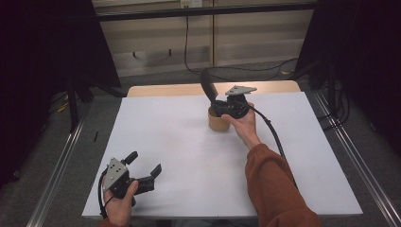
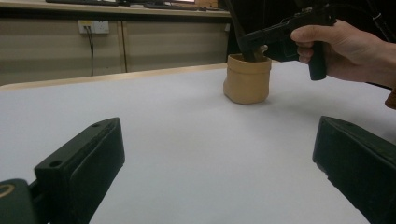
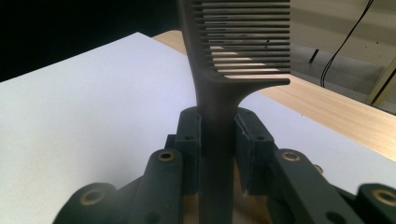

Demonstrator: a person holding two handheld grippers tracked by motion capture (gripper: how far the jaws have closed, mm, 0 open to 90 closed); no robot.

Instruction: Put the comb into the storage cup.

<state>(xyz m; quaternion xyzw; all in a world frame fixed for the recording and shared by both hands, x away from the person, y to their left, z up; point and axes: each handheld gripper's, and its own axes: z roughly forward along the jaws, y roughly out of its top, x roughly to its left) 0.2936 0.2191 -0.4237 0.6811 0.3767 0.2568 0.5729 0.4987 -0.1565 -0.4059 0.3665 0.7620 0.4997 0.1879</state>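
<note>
**Comb held at the tan cup**

My right tool (image 1: 226, 109) pinched the handle of a dark comb (image 3: 236, 70), its jaws pressed against both sides of the handle. The tool sat just above the tan cup (image 1: 218, 121), and the comb rose upward from the cup's mouth. The cup stood on the white desk (image 1: 189, 156) near its far edge. My left tool (image 1: 144, 164) hovered well nearer than the cup, jaws spread wide and holding nothing.

Tools: two, left tool (image 1: 144, 163) and right tool (image 1: 218, 108). Black comb (image 3: 233, 56): one. Tan fabric pot (image 2: 246, 78): one. White-topped bench (image 1: 189, 156): one.
</note>
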